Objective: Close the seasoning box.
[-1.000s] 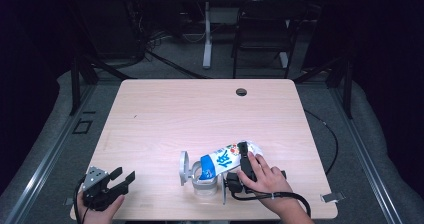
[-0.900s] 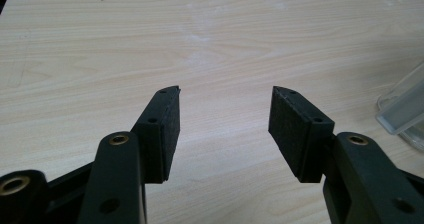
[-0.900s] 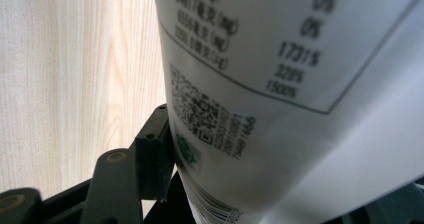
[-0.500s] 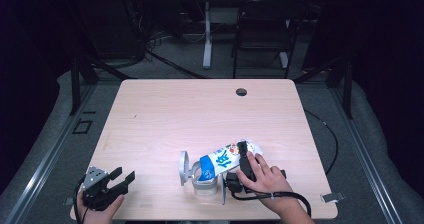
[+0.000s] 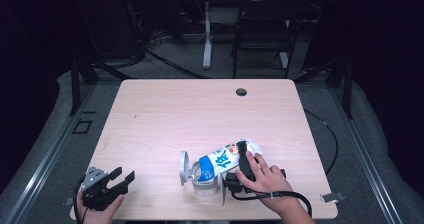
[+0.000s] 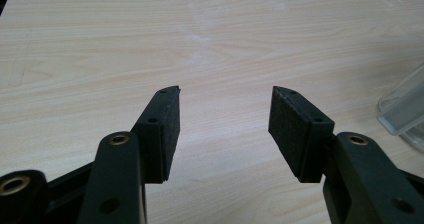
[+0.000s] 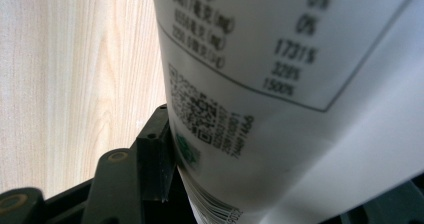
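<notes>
A white and blue carton (image 5: 226, 158) lies tilted near the table's front edge, its lower blue end over the mouth of a clear plastic container (image 5: 202, 183) whose lid (image 5: 184, 167) stands swung up at the left. My right gripper (image 5: 243, 156) is shut on the carton's upper end, held by a hand. In the right gripper view the carton's printed side (image 7: 280, 84) sits against the left finger (image 7: 155, 149); the right finger is hidden. My left gripper (image 5: 122, 180) rests open at the front left corner, nothing between its pads (image 6: 165, 124); the container's edge (image 6: 405, 109) shows at far right.
The light wooden table (image 5: 175, 114) has a small dark hole (image 5: 241, 91) near its far edge. A black cable (image 5: 330, 134) trails off the right side. A chair (image 5: 260, 39) and stand legs sit on the floor beyond the table.
</notes>
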Available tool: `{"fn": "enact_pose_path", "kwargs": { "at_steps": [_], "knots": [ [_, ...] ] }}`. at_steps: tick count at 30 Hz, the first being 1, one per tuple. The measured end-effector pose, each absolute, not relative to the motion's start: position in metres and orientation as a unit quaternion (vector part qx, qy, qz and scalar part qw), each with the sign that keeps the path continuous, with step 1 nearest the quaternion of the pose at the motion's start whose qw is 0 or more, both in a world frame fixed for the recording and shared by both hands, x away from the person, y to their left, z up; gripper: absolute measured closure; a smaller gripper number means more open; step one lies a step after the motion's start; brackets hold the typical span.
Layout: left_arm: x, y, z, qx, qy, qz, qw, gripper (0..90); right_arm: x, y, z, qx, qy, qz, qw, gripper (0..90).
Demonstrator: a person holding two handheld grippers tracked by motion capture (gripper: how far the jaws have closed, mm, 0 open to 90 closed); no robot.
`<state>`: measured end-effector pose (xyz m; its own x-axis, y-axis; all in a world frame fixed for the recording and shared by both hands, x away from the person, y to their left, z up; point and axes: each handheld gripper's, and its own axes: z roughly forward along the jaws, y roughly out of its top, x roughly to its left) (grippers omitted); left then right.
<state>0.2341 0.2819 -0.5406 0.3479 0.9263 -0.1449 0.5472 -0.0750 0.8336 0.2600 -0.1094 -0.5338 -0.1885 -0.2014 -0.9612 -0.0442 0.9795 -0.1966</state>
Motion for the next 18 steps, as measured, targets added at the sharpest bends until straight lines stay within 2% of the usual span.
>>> {"fn": "enact_pose_path", "kwargs": {
  "at_steps": [18],
  "knots": [
    [0.2344,0.2831,-0.5414,0.7,0.529,0.219,0.427,46.5,0.259,-0.1086,-0.5325,-0.087,0.762,-0.07,0.638,42.0]
  ]
}}
